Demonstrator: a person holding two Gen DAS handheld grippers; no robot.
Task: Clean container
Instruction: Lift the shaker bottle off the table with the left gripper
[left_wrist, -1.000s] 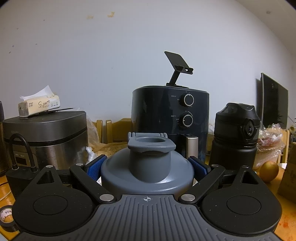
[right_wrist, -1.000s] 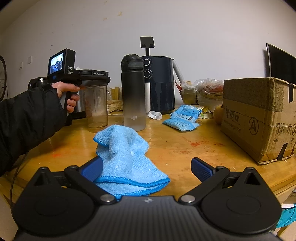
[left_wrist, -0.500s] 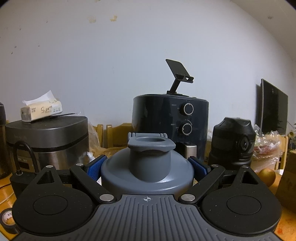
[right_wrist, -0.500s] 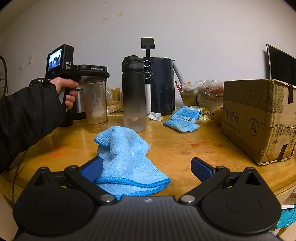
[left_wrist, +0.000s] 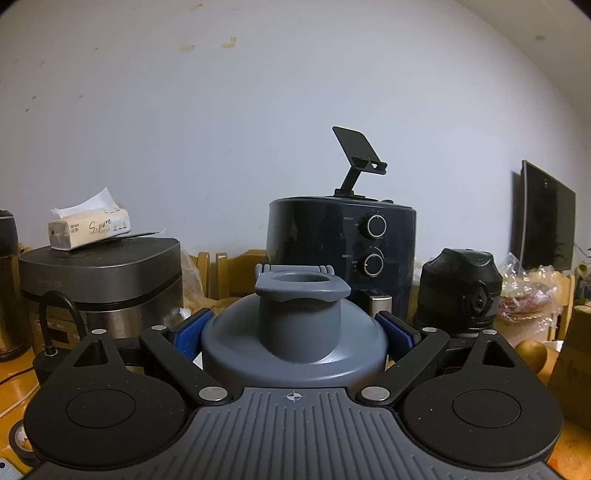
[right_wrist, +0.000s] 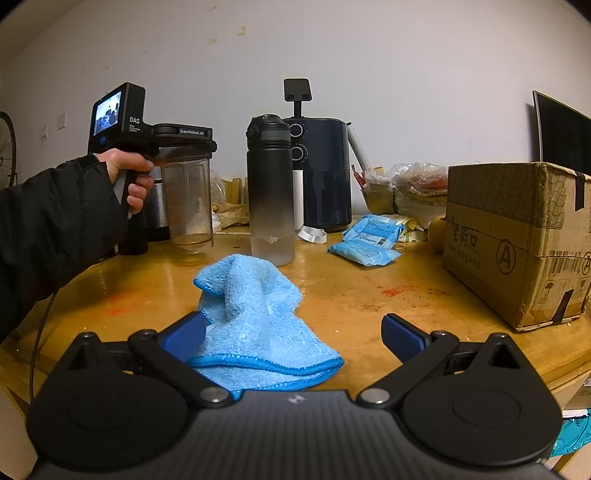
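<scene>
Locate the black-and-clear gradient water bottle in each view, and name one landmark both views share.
Left wrist view: only the water bottle cap and shoulder show, right of centre, beside the air fryer.
Right wrist view: the whole water bottle stands on the table, centre, behind the blue cloth.
Shared landmark: the dark air fryer with two dials.

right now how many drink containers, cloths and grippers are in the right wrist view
drink containers: 2, clear shaker cup and black bottle
cloths: 1, blue microfibre cloth
grippers: 2, left gripper and right gripper
total: 5
</scene>
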